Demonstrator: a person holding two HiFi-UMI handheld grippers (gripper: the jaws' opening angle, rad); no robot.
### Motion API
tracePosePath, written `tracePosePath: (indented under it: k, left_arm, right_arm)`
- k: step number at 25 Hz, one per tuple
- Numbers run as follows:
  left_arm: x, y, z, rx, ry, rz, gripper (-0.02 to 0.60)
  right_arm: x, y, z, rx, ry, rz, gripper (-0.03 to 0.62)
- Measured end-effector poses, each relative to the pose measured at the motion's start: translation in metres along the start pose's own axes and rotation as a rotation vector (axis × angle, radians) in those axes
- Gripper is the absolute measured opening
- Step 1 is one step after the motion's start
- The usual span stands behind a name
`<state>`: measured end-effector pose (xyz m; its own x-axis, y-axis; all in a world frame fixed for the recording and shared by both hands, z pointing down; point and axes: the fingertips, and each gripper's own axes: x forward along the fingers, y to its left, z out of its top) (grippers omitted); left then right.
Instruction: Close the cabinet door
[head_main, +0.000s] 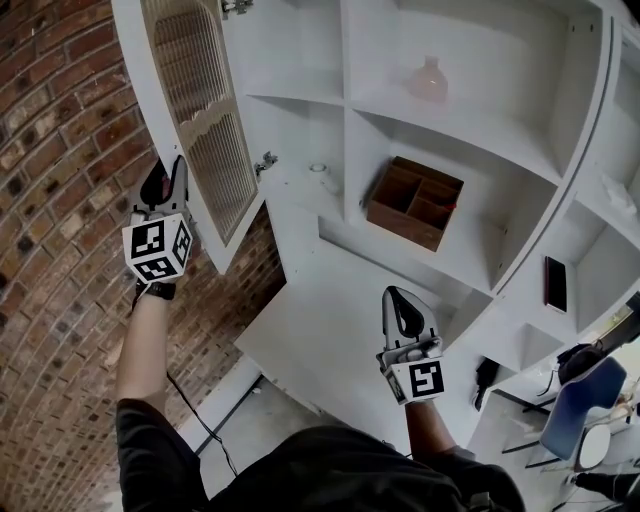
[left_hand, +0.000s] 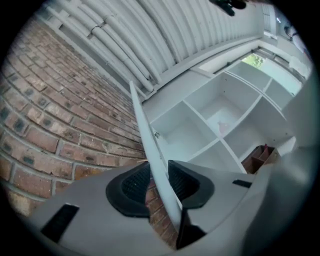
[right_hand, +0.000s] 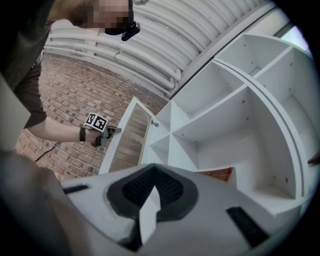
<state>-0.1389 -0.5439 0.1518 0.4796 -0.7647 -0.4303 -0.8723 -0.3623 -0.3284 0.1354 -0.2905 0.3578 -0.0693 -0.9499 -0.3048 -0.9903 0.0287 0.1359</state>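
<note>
The left gripper (left_hand: 159, 174) has its fingers clamped on the free edge of the cabinet door (head_main: 205, 120). In the left gripper view the thin white edge runs straight up between the two black pads (left_hand: 131, 186), one pad on each face of the panel. The door stands swung well out from the cabinet (head_main: 470, 130), and its ribbed, slatted panel rises beyond the fingertips. On the outer side of those fingers, behind the door, is the brick wall (head_main: 60, 220). On their inner side the open white shelves spread away. The door's hinge (head_main: 266, 162) sits past the fingers, where the panel meets the cabinet frame.

The right gripper (right_hand: 151, 186) is clenched on nothing, with its tips meeting in a point. It hangs well apart from the door and faces the shelves. Just beyond and a little to the right of its fingertips a brown wooden box (head_main: 415, 203) with dividers sits in one compartment. Farther past the fingers, on a higher shelf, stands a small pale pink vase (head_main: 429, 80). Off to the left of the right fingertips, in the right gripper view, the other gripper's marker cube shows against the door's outer frame. A blue chair (head_main: 582, 398) stands well to the right of both grippers.
</note>
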Motion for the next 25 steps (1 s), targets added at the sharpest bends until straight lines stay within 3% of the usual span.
tracePosePath:
  k: [9, 15, 20, 25]
  left_arm:
    - [0.002, -0.045, 0.018, 0.069, -0.053, 0.040, 0.123]
    - [0.009, -0.081, 0.030, 0.127, -0.087, 0.009, 0.149]
    - [0.014, -0.107, 0.037, 0.109, -0.125, -0.002, 0.153]
    - [0.026, -0.145, 0.042, 0.140, -0.144, -0.047, 0.172]
  right_arm:
    - [-0.014, -0.014, 0.003, -0.014, -0.032, -0.043, -0.002]
    - [-0.022, -0.023, 0.005, -0.028, -0.039, -0.079, -0.002]
    - [-0.033, -0.036, 0.003, -0.019, -0.002, -0.126, -0.002]
    - [-0.044, -0.048, 0.003, -0.028, -0.002, -0.167, -0.002]
